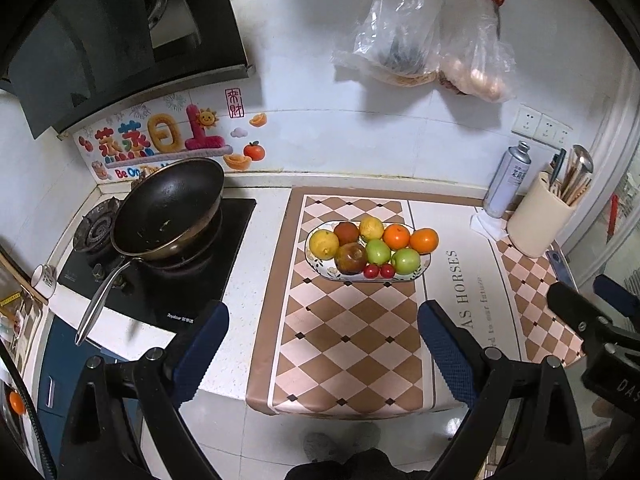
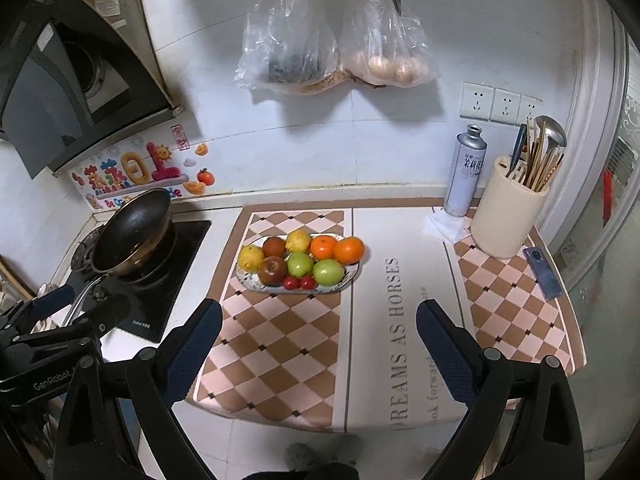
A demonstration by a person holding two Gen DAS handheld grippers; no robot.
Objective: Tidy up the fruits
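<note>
An oval patterned plate sits on the checked mat and holds two lemons, two oranges, two green apples, two brown-red fruits and two small red fruits. The plate also shows in the right wrist view. My left gripper is open and empty, held back from the plate near the counter's front edge. My right gripper is open and empty, likewise short of the plate. Each gripper shows at the edge of the other's view.
A black wok sits on the stove at the left. At the back right stand a spray can, a cream utensil holder and a phone. Plastic bags hang on the wall.
</note>
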